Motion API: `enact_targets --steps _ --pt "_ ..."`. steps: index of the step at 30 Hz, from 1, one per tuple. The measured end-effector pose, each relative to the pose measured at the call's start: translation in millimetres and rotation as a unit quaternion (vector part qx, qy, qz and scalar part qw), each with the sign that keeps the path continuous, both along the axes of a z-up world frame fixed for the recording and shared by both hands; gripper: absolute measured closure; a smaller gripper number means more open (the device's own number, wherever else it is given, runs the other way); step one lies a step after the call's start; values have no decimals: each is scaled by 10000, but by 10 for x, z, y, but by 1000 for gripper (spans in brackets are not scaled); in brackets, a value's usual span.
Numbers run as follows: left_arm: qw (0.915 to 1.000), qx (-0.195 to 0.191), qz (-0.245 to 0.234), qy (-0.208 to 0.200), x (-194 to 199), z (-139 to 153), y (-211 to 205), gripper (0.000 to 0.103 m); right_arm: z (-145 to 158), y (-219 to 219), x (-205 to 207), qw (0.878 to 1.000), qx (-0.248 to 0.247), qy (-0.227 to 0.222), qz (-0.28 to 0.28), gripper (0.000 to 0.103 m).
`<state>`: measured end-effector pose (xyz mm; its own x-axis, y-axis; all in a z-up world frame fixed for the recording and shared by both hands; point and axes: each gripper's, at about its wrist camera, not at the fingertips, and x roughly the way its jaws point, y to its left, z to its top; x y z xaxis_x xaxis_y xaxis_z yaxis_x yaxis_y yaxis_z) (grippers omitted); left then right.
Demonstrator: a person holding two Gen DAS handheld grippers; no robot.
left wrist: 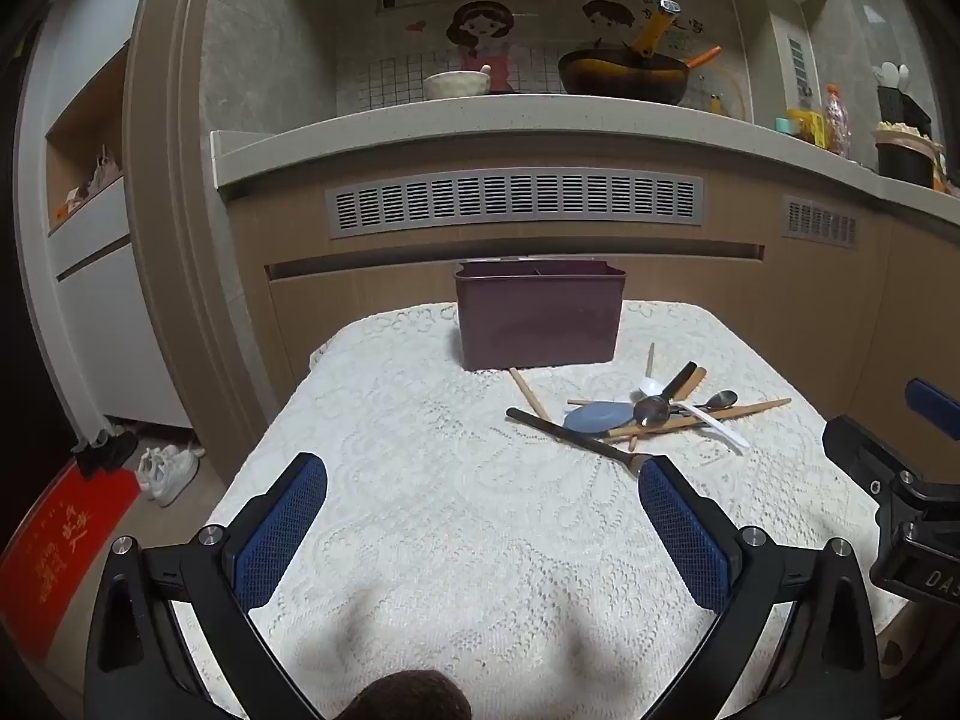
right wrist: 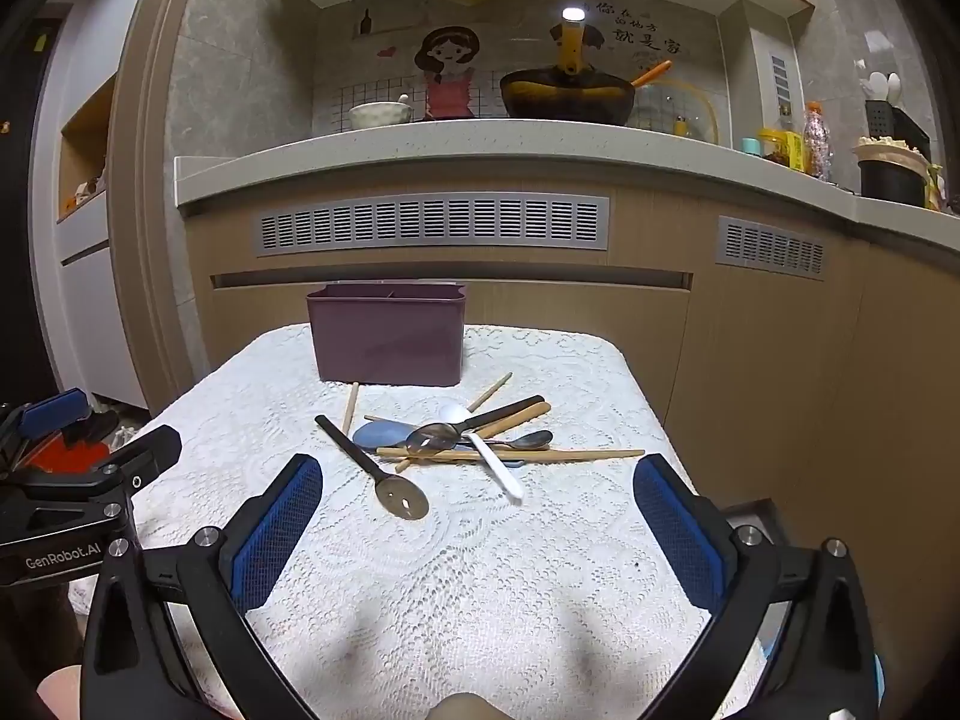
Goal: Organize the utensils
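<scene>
A purple utensil holder (left wrist: 539, 318) (right wrist: 387, 333) stands at the far edge of a small table with a white lace cloth (left wrist: 432, 480) (right wrist: 480, 570). In front of it lies a loose pile of utensils (left wrist: 654, 411) (right wrist: 468, 438): wooden chopsticks, metal spoons, a white plastic spoon (right wrist: 495, 468), a blue spoon (right wrist: 381, 435). A black-handled spoon (right wrist: 375, 471) lies nearest. My left gripper (left wrist: 483, 480) is open and empty, left of the pile. My right gripper (right wrist: 477, 480) is open and empty, just short of the pile.
A kitchen counter (left wrist: 540, 114) with a wok (left wrist: 624, 75) and a bowl (left wrist: 457, 83) runs behind the table. Wooden cabinets with vents stand below it. Shoes (left wrist: 168, 468) and a red mat (left wrist: 54, 552) lie on the floor to the left.
</scene>
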<state>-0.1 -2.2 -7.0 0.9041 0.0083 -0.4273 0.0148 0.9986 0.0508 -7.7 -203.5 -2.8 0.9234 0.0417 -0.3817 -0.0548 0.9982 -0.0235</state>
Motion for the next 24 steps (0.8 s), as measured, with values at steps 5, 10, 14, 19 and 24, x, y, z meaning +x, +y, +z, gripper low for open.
enact_targets --steps 5,10,14,19,24 --pt "10000 2 -1 9 -14 -25 -3 0 -5 -2 7 10000 9 -1 -9 0" --pt "10000 17 -1 42 11 -35 -47 0 -17 -10 22 10000 26 3 -17 0" --pt "10000 22 -6 41 15 -45 -58 0 -23 -20 27 10000 55 9 -5 0" --pt "10000 26 -15 49 8 -44 -65 0 0 -42 -12 9998 145 -88 60 0" --pt "10000 34 -21 42 -22 -74 -93 0 -4 -44 -9 9998 159 -70 47 0"
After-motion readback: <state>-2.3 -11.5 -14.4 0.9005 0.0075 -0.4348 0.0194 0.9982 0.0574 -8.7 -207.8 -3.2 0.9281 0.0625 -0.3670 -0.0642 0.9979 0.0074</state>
